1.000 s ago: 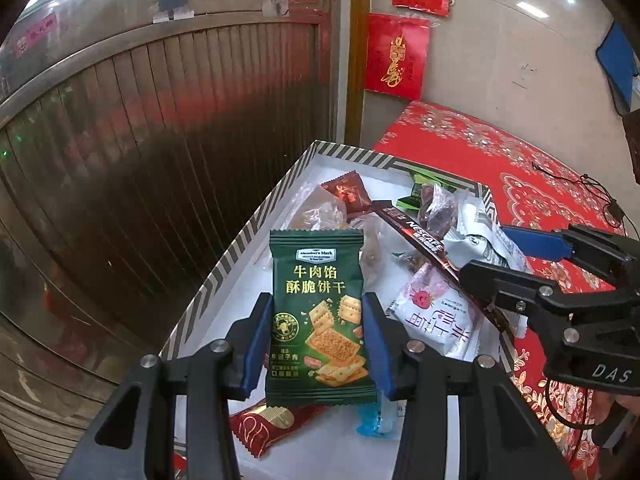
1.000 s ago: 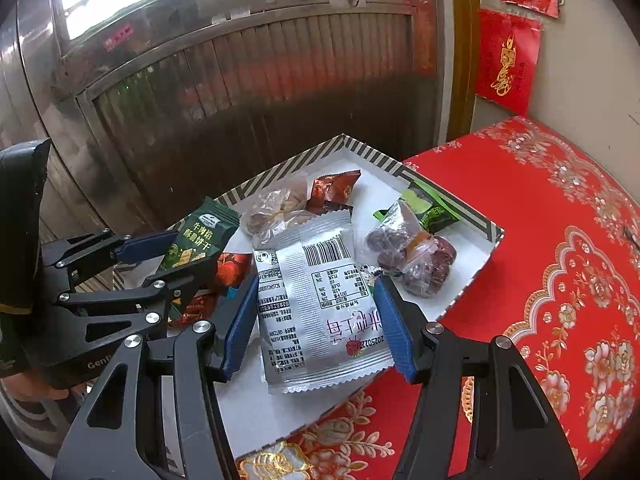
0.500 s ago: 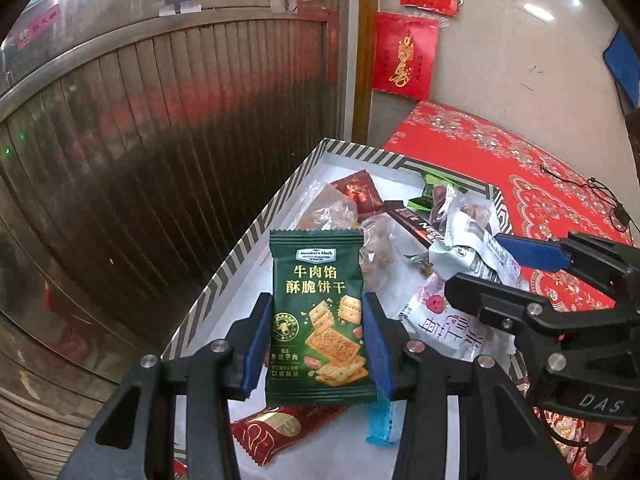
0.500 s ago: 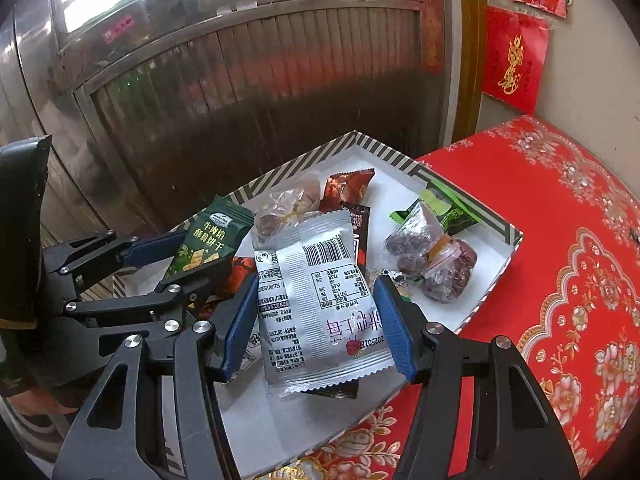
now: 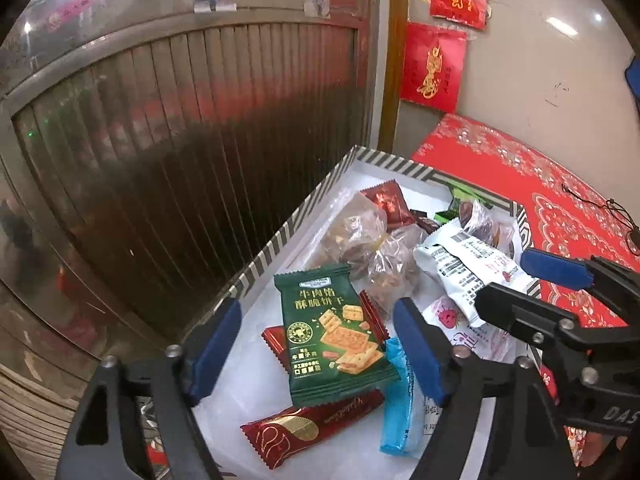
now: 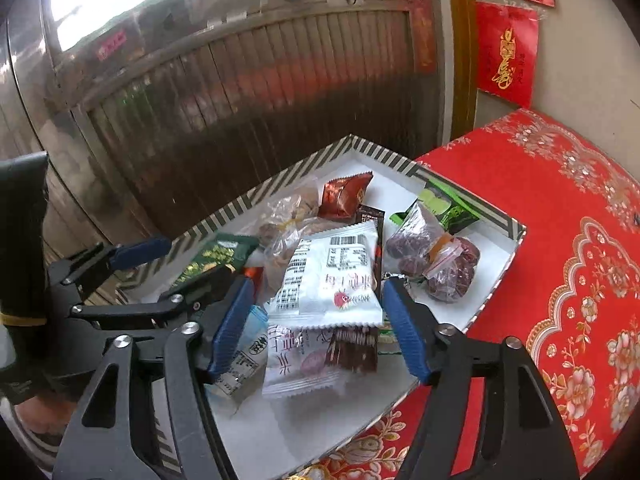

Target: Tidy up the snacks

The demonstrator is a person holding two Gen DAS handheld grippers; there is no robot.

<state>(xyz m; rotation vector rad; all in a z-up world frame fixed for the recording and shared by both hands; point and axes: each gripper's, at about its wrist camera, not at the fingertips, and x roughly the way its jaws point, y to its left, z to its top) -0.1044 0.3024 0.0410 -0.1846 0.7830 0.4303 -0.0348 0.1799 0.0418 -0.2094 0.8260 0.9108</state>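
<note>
Left wrist view: the left gripper (image 5: 318, 346) has just been opening, and its blue pads now stand wide apart with nothing pressed between them. The green cracker packet (image 5: 334, 334) lies between the pads but clear of both, resting inside the striped box (image 5: 280, 244) on top of a red wrapper (image 5: 310, 426) and just beside a light blue packet (image 5: 400, 408). Further back in the box sit clear bags of brown snacks (image 5: 368, 244) and a dark red packet (image 5: 390, 204) near the far rim. The white packet with a barcode (image 5: 464, 264) lies toward the box's right side, with the right gripper (image 5: 520, 280) over that edge. The box stands at the corner of a red patterned cloth (image 5: 560, 208)

Right wrist view: the right gripper (image 6: 316, 320) has also just been opening; its pads are spread, the white packet with a barcode (image 6: 336, 276) lying loose between them, and whether the right pad still touches its edge I cannot tell. That packet rests in the striped box (image 6: 500, 224) on top of another white packet (image 6: 296, 364) and a dark stick sachet (image 6: 352, 348). Bags of dark red fruit (image 6: 436, 260) lie at the box's right side, a green packet (image 6: 448, 208) behind them. At the box's left rim the left gripper (image 6: 160, 268) is seen with the green cracker packet (image 6: 216, 256) beneath its fingers
</note>
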